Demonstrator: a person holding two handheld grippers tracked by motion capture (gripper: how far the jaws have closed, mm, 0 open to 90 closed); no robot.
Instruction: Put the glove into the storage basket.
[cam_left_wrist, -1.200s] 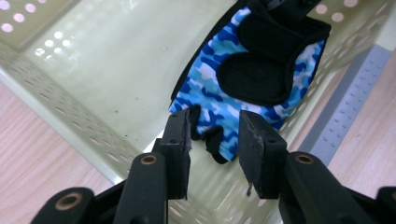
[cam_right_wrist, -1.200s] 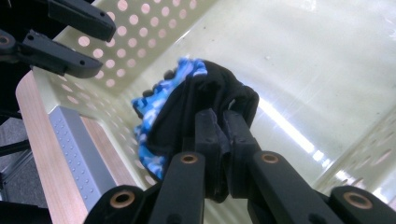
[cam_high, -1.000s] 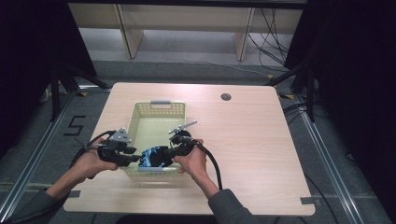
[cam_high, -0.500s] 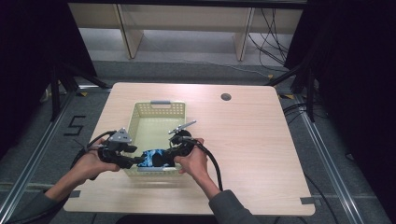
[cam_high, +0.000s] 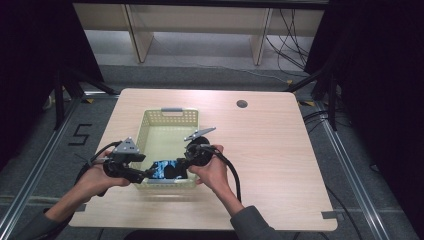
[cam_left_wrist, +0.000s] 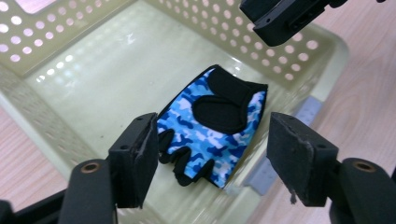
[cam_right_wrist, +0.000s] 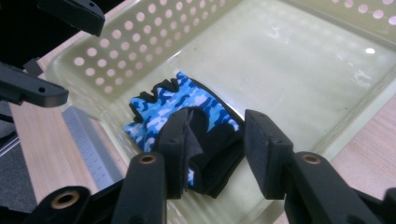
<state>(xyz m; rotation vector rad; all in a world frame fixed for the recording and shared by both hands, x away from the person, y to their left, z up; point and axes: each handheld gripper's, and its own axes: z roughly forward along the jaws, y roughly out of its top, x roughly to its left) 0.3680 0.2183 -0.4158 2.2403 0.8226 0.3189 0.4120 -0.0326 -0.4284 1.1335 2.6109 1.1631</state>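
Observation:
A blue camouflage fingerless glove (cam_high: 164, 169) with black palm pads lies flat on the floor of a pale yellow perforated basket (cam_high: 170, 114), at its near end. My left gripper (cam_left_wrist: 212, 135) hovers over the glove's finger end; its jaws have just been opening and nothing is pinched between them. My right gripper (cam_right_wrist: 217, 140) has also just been opening. The glove's black wrist edge (cam_right_wrist: 219, 163) sits loosely between its pads, which stand apart from it. In the high view the left gripper (cam_high: 147, 174) and the right gripper (cam_high: 182, 165) face each other across the glove.
The basket stands on a light wooden table (cam_high: 280, 165) with bare wood to its right and a round cable hole (cam_high: 242, 104) at the back. A grey ruler-like strip (cam_right_wrist: 88, 144) lies under the basket's near edge. Cables trail from both grippers.
Both hands have stayed over the basket's near end. The jaws of both grippers stand wider apart than before, and the glove now lies loose in the basket.

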